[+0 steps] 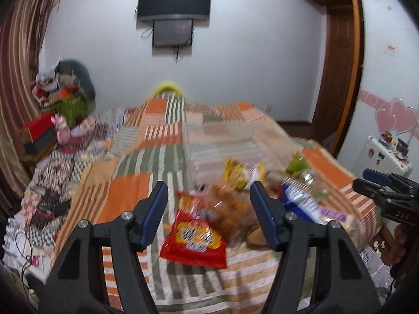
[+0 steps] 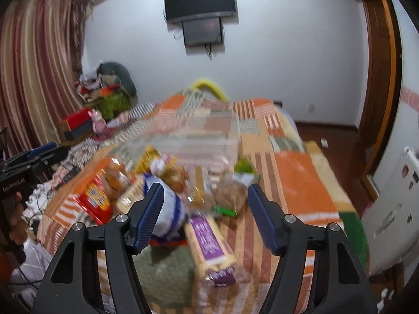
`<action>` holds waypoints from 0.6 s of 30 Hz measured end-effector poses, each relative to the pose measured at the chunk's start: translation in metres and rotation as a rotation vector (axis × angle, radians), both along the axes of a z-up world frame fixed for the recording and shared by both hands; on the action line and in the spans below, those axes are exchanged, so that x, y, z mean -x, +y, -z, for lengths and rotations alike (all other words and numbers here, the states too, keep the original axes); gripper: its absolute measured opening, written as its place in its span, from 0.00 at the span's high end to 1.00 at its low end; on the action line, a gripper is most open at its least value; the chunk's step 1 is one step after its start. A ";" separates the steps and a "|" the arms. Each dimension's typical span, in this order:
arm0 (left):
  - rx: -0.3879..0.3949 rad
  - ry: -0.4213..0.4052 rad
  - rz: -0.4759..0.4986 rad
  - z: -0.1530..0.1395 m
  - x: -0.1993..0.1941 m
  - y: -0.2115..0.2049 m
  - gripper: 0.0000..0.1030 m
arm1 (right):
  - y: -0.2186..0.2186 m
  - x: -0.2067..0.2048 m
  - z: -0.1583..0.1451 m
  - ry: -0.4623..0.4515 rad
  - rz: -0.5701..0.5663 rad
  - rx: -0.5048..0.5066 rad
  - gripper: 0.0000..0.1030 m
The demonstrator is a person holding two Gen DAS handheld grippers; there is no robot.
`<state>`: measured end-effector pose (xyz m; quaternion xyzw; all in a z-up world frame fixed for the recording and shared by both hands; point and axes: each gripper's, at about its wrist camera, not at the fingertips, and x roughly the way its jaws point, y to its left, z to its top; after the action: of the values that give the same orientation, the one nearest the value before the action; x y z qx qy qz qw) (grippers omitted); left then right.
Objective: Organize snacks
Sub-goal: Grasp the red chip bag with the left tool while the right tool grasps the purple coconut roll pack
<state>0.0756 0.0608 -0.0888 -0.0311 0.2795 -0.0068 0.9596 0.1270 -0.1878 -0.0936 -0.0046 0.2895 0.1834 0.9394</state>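
A pile of snack packs lies on the striped bedspread. A red cracker pack lies nearest my left gripper, which is open and empty above it, with a clear pack of brown biscuits and a yellow bag beyond. A clear plastic box stands behind the pile. In the right wrist view my right gripper is open and empty over a purple-labelled biscuit pack, a blue-and-white bag, a round brown pack and the red pack. The view is blurred.
A red box and a pink toy sit at the bed's far left beside clutter and a striped curtain. A TV hangs on the far wall. A white case and a wooden door frame stand to the right.
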 end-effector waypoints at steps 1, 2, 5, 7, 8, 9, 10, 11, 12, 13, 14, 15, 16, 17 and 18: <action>0.006 0.024 -0.006 0.006 -0.004 0.004 0.37 | -0.001 -0.003 0.005 0.023 -0.001 0.007 0.43; 0.009 0.051 -0.010 0.012 -0.010 0.009 0.37 | -0.001 -0.005 0.009 0.042 -0.001 0.012 0.43; -0.006 0.124 -0.021 0.033 -0.022 0.020 0.37 | 0.000 -0.013 0.022 0.115 -0.013 0.021 0.46; -0.013 0.170 -0.021 0.048 -0.029 0.026 0.37 | 0.002 -0.017 0.031 0.146 -0.017 0.030 0.47; -0.010 0.190 -0.015 0.053 -0.032 0.028 0.37 | 0.003 -0.019 0.035 0.163 -0.018 0.038 0.48; -0.007 0.216 -0.006 0.061 -0.034 0.029 0.37 | 0.003 -0.020 0.039 0.180 -0.019 0.043 0.48; -0.007 0.232 -0.003 0.064 -0.036 0.029 0.37 | 0.003 -0.022 0.042 0.191 -0.020 0.045 0.49; -0.010 0.253 0.004 0.071 -0.038 0.028 0.37 | 0.004 -0.024 0.047 0.214 -0.023 0.045 0.50; -0.012 0.273 0.010 0.077 -0.040 0.028 0.37 | 0.004 -0.026 0.049 0.226 -0.025 0.044 0.51; -0.014 0.284 0.013 0.081 -0.041 0.027 0.36 | 0.005 -0.028 0.053 0.244 -0.027 0.044 0.52; -0.017 0.301 0.015 0.085 -0.043 0.026 0.36 | 0.006 -0.028 0.055 0.256 -0.029 0.045 0.52; -0.018 0.311 0.016 0.088 -0.044 0.024 0.35 | 0.006 -0.029 0.058 0.268 -0.040 0.036 0.52; -0.017 0.323 0.018 0.091 -0.046 0.023 0.33 | 0.007 -0.030 0.059 0.272 -0.047 0.029 0.52; -0.012 0.329 0.018 0.095 -0.048 0.024 0.28 | 0.008 -0.031 0.059 0.275 -0.053 0.030 0.52; -0.006 0.327 0.013 0.096 -0.050 0.025 0.25 | 0.010 -0.031 0.059 0.276 -0.059 0.036 0.52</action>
<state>0.1257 0.0855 -0.1848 -0.0272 0.4321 -0.0068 0.9014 0.1580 -0.1780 -0.1527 -0.0045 0.4188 0.2048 0.8847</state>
